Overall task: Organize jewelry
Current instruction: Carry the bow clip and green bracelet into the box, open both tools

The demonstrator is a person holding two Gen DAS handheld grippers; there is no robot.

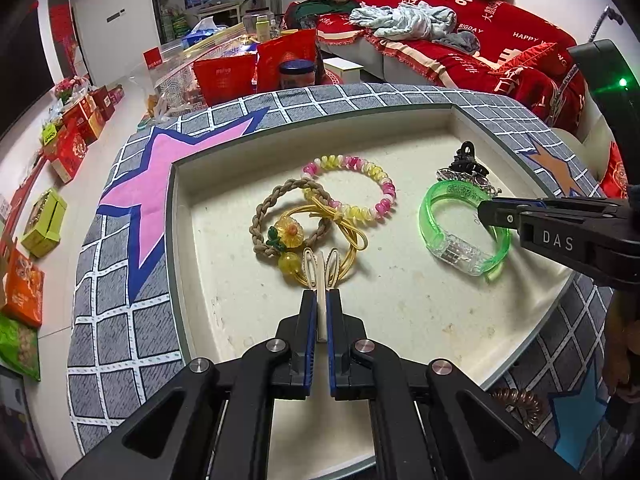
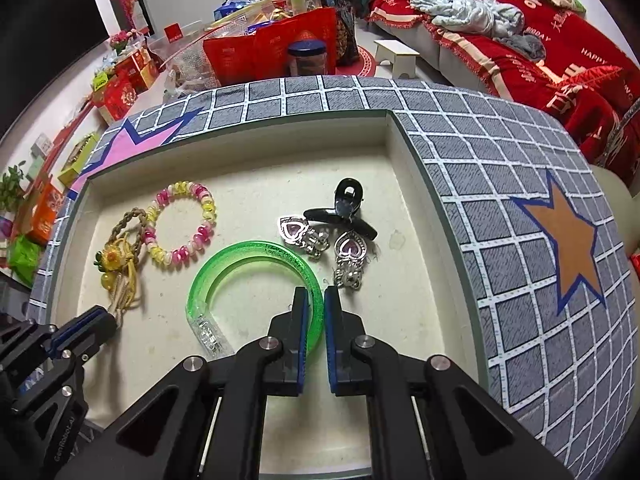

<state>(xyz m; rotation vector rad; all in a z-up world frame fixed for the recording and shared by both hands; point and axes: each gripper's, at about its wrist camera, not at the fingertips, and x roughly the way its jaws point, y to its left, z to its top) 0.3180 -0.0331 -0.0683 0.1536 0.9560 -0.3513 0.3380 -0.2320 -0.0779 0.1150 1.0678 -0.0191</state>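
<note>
Both grippers angled down into the cream tray (image 1: 400, 320), each pinching a piece

The left gripper (image 1: 321, 294) clamps a cream hair clip (image 1: 321, 276) beside the yellow hair tie (image 1: 320, 220); the right gripper (image 2: 316, 292) nips the green bangle (image 2: 248, 252), whose near side is hidden behind its fingers (image 2: 300, 320). The person's hands are out of view

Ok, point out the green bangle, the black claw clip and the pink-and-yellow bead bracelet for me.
green bangle (image 2: 224, 258): right wrist view, on the top of its translucent green arc.
black claw clip (image 2: 349, 196): right wrist view, on its upper grip end.
pink-and-yellow bead bracelet (image 1: 386, 188): left wrist view, on the beads at its right side.
</note>
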